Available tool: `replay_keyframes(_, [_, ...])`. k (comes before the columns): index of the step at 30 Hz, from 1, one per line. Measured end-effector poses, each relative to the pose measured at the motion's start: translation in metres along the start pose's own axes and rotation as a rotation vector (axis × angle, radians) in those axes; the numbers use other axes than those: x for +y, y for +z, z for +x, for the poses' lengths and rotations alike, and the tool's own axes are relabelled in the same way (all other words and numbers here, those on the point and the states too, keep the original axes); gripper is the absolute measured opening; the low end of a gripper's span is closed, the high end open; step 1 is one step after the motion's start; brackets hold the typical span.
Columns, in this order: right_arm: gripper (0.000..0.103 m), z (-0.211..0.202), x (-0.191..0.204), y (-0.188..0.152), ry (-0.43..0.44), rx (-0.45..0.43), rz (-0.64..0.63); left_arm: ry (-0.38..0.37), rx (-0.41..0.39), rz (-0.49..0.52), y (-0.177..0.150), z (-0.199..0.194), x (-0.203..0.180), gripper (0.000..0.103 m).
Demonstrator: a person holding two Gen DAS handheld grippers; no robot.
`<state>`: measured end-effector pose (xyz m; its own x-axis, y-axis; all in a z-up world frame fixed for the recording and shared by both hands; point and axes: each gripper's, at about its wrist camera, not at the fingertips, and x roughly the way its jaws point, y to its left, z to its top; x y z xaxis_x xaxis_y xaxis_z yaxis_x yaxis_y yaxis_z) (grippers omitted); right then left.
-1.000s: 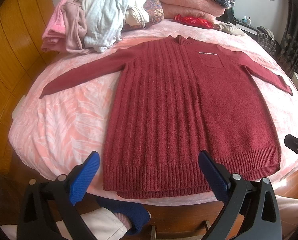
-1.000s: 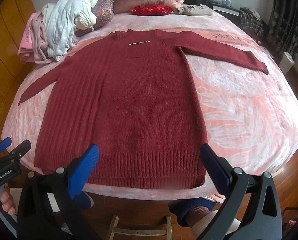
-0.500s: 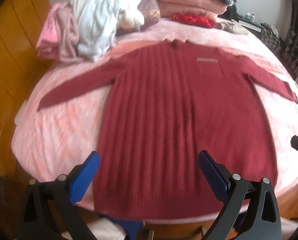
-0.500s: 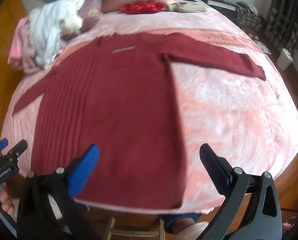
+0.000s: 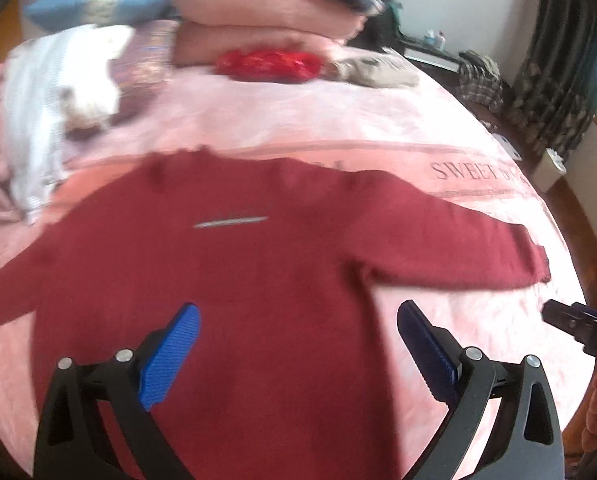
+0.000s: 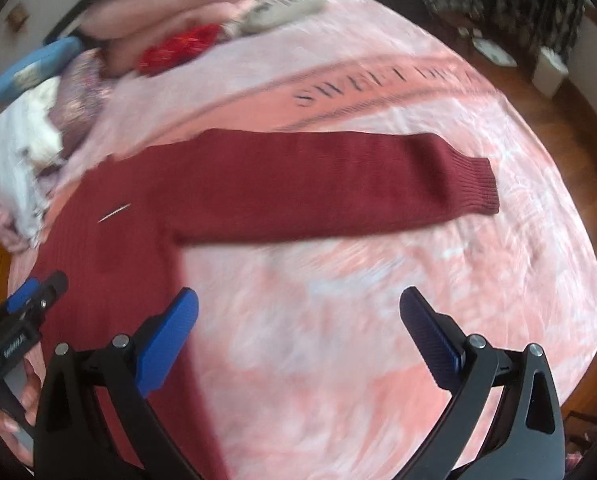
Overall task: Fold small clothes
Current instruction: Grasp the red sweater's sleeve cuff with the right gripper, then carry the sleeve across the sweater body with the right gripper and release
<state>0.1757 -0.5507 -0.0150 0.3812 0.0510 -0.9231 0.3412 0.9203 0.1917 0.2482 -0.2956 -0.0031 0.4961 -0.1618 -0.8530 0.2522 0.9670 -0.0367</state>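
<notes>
A dark red knitted sweater [image 5: 258, 280] lies flat, front up, on the pink bed cover [image 5: 298, 120], sleeves spread. Its right sleeve [image 6: 338, 184] stretches toward the bed's right side and ends in a ribbed cuff [image 6: 474, 188]. My left gripper [image 5: 298, 344] hovers open over the sweater's chest, nothing between its blue pads. Also open, my right gripper [image 6: 298, 328] hangs over bare cover just below the right sleeve. Each gripper shows at the edge of the other's view: the right gripper [image 5: 578, 324] and the left gripper [image 6: 22, 312], which a hand holds.
A heap of white and pink clothes [image 5: 46, 92] sits at the bed's far left. Stacked pink bedding [image 5: 266, 28], a blue pillow [image 5: 94, 6] and a red item [image 5: 266, 62] lie at the head. Dark curtains [image 5: 554, 80] and wooden floor [image 6: 578, 112] flank the right side.
Both grippers have moved forward over the bed, from the sweater's hem to its chest and right sleeve. The right gripper swung right. Both stay open.
</notes>
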Motion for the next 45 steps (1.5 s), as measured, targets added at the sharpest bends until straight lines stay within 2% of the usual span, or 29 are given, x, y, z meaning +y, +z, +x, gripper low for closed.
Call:
replay_keyframes(2, [0.1,0.015,-0.026,0.02,0.014,-0.014,0.03,-0.003,0.01,0.026,0.011,0.025,-0.027,0.099])
replay_keyframes(5, [0.1,0.039,-0.062,0.048,-0.033,-0.017,0.055,0.02,0.03,0.039,0.022,0.063,-0.057,0.099])
replay_keyframes(8, [0.1,0.06,-0.1,0.063,-0.097,-0.002,0.074,0.045,0.052,0.041,0.028,0.093,-0.069,0.099])
replay_keyframes(12, [0.1,0.084,-0.146,0.075,-0.13,0.054,0.087,0.093,0.045,0.071,0.034,0.121,-0.086,0.099])
replay_keyframes(16, [0.1,0.101,-0.185,0.079,-0.036,0.089,0.169,0.102,0.043,0.056,0.035,0.13,-0.09,0.099])
replay_keyframes(19, [0.1,0.109,-0.201,0.076,-0.041,0.107,0.196,0.109,0.037,0.063,0.033,0.133,-0.095,0.099])
replay_keyframes(24, [0.098,0.114,-0.211,0.075,0.013,0.099,0.188,0.128,0.032,0.065,0.033,0.136,-0.101,0.099])
replay_keyframes(25, [0.094,0.114,-0.21,0.075,0.006,0.098,0.174,0.127,0.032,0.073,0.032,0.136,-0.105,0.099])
replay_keyframes(27, [0.078,0.113,-0.206,0.075,-0.006,0.092,0.144,0.133,0.03,0.087,0.03,0.136,-0.109,0.099])
replay_keyframes(28, [0.066,0.112,-0.203,0.076,-0.007,0.083,0.128,0.134,0.03,0.09,0.03,0.136,-0.11,0.099])
replay_keyframes(30, [0.052,0.114,-0.2,0.08,-0.007,0.079,0.114,0.131,0.033,0.088,0.028,0.136,-0.111,0.099])
replay_keyframes(32, [0.017,0.108,-0.202,0.079,0.031,0.068,0.116,0.132,0.035,0.09,0.027,0.135,-0.11,0.099])
replay_keyframes(33, [0.01,0.103,-0.203,0.079,0.07,0.057,0.126,0.133,0.036,0.094,0.027,0.134,-0.109,0.099])
replay_keyframes(37, [0.009,0.08,-0.192,0.08,0.082,-0.007,0.08,0.143,0.032,0.104,0.025,0.125,-0.092,0.099])
replay_keyframes(40, [0.009,0.059,-0.192,0.085,0.094,-0.082,0.099,0.157,0.022,0.098,0.024,0.116,-0.069,0.099])
replay_keyframes(43, [0.008,0.077,-0.19,0.086,-0.094,-0.039,0.103,0.186,0.031,0.074,0.021,0.113,-0.035,0.099])
replay_keyframes(45, [0.009,0.095,-0.188,0.081,-0.14,-0.014,0.134,0.202,0.048,0.048,0.018,0.114,-0.013,0.099])
